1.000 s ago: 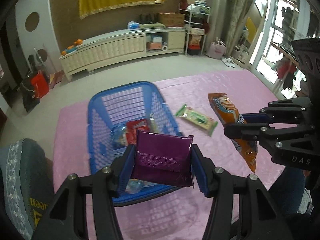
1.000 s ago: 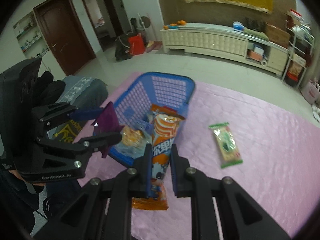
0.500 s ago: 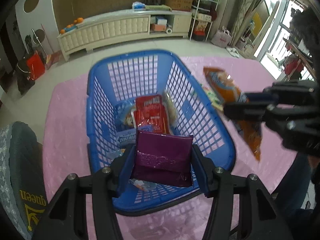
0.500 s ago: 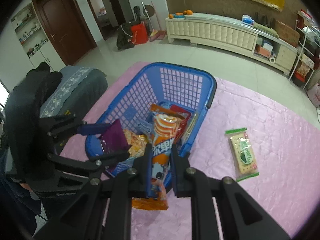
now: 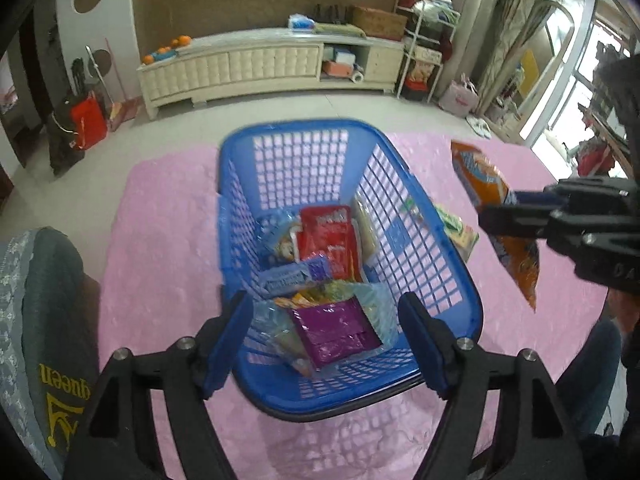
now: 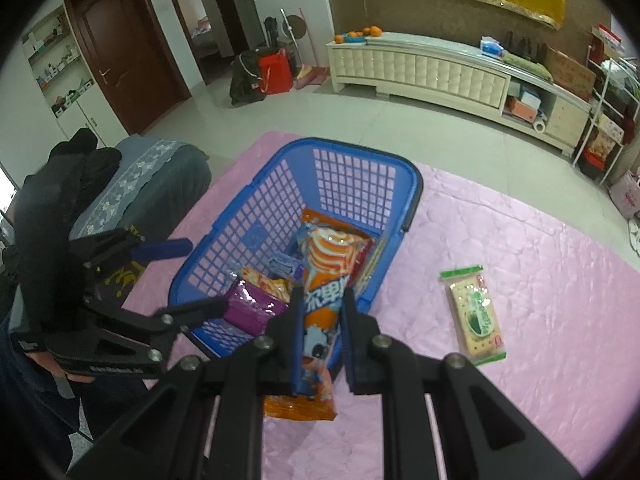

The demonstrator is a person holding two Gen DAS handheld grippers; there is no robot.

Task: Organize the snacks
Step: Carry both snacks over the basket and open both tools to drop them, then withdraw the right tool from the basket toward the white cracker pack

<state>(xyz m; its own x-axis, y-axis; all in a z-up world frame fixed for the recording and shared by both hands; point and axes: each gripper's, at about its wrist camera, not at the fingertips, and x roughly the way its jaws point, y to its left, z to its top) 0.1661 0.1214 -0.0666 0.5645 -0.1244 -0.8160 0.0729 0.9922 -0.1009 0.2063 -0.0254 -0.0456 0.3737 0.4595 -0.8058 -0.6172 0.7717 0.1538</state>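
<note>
While the left tongs (image 5: 324, 344) have just been opening, purple packet (image 5: 334, 330) lies in the basket (image 5: 448, 276); right tongs (image 6: 320, 334) pinch the orange packet (image 6: 324, 280), which may snag the near rim.

A basket (image 5: 420, 216) stood on the cloth (image 5: 168, 216), packets (image 5: 326, 236) inside it; a biscuit pack (image 6: 476, 314) lay to its right.
</note>
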